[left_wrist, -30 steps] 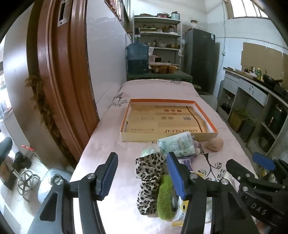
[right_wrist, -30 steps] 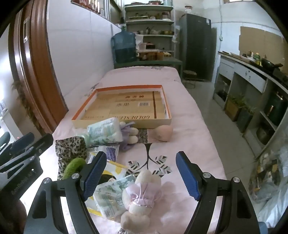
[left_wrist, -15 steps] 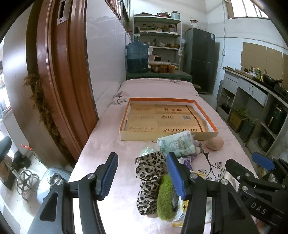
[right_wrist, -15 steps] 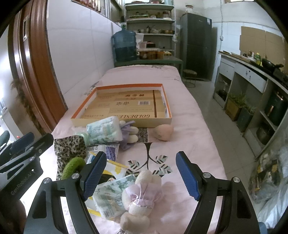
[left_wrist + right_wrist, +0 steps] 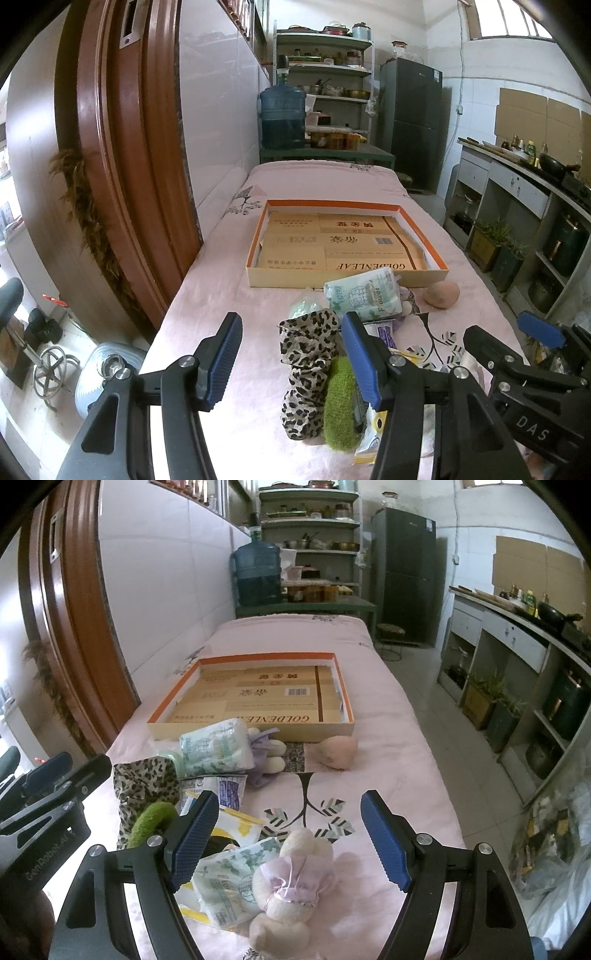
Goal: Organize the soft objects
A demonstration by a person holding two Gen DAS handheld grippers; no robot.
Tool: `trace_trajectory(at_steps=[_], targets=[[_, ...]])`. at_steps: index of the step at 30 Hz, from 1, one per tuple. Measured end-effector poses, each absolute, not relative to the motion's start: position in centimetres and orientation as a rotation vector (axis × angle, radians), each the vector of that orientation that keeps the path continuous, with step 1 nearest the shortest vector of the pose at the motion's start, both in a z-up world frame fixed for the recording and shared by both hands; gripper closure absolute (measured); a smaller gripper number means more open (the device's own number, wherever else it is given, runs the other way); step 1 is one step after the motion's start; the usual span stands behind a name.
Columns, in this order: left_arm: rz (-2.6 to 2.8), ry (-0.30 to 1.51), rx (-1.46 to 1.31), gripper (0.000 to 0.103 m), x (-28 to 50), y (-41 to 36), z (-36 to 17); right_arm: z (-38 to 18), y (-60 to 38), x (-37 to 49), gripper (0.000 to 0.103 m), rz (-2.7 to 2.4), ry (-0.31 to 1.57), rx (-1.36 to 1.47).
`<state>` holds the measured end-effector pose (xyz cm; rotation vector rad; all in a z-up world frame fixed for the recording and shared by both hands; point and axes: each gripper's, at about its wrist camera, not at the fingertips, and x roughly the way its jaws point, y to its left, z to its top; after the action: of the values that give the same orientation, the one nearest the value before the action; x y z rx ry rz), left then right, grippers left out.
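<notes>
Flat cardboard lining the orange-rimmed shallow box (image 5: 346, 240): you can read "GOLDENLEAF", upside down.
White-green soft tissue pack (image 5: 364, 294): "Flower".
Black right gripper (image 5: 530, 376) body: "DAS".
Black left gripper (image 5: 48, 797) body: "GenRobot.AI".

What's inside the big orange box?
The orange box holds only flattened cardboard sheets lining its bottom; no soft things yet. Whatever lies beneath the cardboard is covered.

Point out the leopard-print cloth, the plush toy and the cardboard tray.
Leopard-print cloth (image 5: 308, 363): left wrist view, on its folded middle.
Plush toy (image 5: 291, 877): right wrist view, on the pink ribbon round its body.
Cardboard tray (image 5: 255, 729): right wrist view, on the near wall.
</notes>
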<state>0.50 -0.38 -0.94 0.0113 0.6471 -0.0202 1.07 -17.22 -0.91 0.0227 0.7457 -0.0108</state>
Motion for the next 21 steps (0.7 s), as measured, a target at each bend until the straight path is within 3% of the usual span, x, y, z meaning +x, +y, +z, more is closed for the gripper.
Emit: trace_trajectory(at_steps=[21], targets=[[-0.017,0.652,0.005,0.047,0.26,-0.14,-1.27,-1.18,-17.08,1.05,0.023,-0.009,0.752,0.019]])
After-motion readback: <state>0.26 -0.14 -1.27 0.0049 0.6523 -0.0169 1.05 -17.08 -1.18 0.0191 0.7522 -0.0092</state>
